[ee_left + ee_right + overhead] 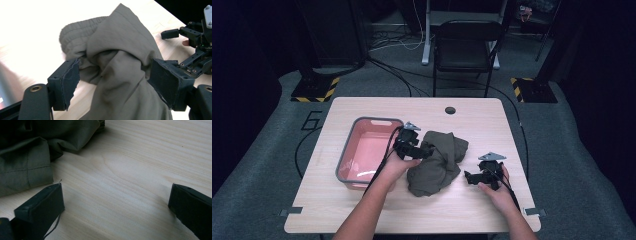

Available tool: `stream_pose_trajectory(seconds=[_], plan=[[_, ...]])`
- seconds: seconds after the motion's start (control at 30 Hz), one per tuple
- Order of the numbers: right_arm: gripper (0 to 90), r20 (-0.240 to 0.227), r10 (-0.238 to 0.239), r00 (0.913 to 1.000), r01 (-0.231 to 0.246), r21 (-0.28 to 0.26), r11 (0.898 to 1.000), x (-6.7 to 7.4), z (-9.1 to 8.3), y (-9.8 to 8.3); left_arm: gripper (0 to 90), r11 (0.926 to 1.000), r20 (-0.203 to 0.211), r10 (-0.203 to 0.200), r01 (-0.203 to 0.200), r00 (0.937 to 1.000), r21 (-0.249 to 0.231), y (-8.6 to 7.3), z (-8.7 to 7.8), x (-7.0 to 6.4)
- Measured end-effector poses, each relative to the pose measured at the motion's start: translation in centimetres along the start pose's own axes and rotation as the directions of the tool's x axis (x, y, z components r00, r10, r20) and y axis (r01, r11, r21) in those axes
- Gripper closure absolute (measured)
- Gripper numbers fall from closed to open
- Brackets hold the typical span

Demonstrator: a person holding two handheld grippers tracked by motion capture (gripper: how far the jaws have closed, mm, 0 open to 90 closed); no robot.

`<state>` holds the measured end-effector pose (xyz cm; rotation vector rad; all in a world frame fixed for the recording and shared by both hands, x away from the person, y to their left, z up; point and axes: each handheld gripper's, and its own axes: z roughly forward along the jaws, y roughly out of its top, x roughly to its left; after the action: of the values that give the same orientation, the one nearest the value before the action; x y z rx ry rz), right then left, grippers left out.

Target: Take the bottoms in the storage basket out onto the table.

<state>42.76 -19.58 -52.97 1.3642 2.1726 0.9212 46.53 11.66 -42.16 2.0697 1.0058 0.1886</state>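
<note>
An olive-green garment (437,160) lies crumpled in the middle of the wooden table (472,120). My left gripper (426,150) is at the garment's left edge. In the left gripper view its jaws stand wide apart on either side of a raised fold of the garment (120,55), so the left gripper (115,75) is open and not clamped. My right gripper (469,177) hovers low over bare wood just right of the garment. It is open too, and in the right gripper view (115,197) the garment's hem (27,170) lies to the upper left of its jaws.
A pink basin with a grey rim (343,159) sits on the table's left side, right beside my left hand. A round cable hole (450,110) marks the table's far edge. A black chair (467,45) stands beyond the table. Cables trail from both grippers.
</note>
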Motion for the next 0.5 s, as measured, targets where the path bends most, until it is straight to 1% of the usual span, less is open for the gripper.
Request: stream_pose_trajectory(seconds=[0.1, 0.27, 0.3, 0.33, 0.37, 0.4, 0.5], plan=[[0.0, 0.0, 0.0, 1.0, 0.0, 0.0, 1.0, 0.0, 0.0, 0.0, 26.7, 0.9999, -0.011, -0.01, 0.01, 0.9999, -0.008, -0.1, -0.9, 0.5], [0.0, -0.001, 0.001, 1.0, -0.001, 0.001, 1.0, 0.0, 0.0, 0.0, 27.8, 0.9997, -0.036, -0.01, 0.009, 0.9993, -0.021, -0.6, -2.6, 1.6], [0.0, -0.001, 0.001, 1.0, -0.001, 0.001, 1.0, 0.0, 0.0, 0.0, 27.9, 0.9997, -0.036, -0.01, 0.009, 0.9993, -0.021, -0.6, -2.6, 1.6], [0.0, 0.0, 0.0, 1.0, 0.0, 0.0, 1.0, 0.0, 0.0, 0.0, 28.0, 0.9995, -0.048, -0.011, 0.01, 0.9988, -0.03, -0.8, -3.1, 1.8], [0.0, 0.0, 0.0, 1.0, 0.0, 0.0, 1.0, 0.0, 0.0, 0.0, 28.1, 0.9995, -0.048, -0.011, 0.01, 0.9988, -0.03, -0.8, -3.1, 1.8], [0.0, -0.001, 0.001, 1.0, -0.001, 0.001, 1.0, 0.0, 0.0, 0.0, 28.3, 0.9994, -0.058, -0.012, 0.01, 0.9983, -0.034, -1.0, -3.5, 2.1], [0.0, 0.0, 0.0, 1.0, 0.0, 0.0, 1.0, 0.0, 0.0, 0.0, 28.4, 0.9994, -0.065, -0.014, 0.012, 0.9978, -0.033, -1.3, -3.9, 2.3]])
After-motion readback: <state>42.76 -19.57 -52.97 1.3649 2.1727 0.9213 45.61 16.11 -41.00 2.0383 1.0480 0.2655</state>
